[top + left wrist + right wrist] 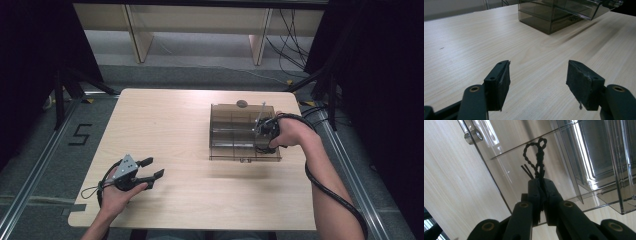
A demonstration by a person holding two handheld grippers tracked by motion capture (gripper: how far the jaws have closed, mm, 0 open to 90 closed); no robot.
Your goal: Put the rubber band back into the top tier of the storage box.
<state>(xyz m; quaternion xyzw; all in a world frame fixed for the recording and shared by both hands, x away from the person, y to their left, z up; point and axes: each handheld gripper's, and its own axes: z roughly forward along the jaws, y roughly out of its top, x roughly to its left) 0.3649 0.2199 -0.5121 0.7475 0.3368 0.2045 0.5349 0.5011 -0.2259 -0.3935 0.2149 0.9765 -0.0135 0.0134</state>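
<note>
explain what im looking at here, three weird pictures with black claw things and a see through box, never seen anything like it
No robot here: a person sits at a light wooden table holding a hand-held black two-jaw claw in each hand. The high view looks down from above the person. The other two pictures come from small cameras riding on each claw, looking along its jaws.

The left claw rests near the table's front left, jaws wide open with nothing between them; its own camera sees them above bare wood.

The right claw reaches into a smoky clear plastic box with compartments. Its jaws are shut on a thin black twisted cord loop. A small dark round object sits at the box's far edge; I can't tell what it is.
</note>
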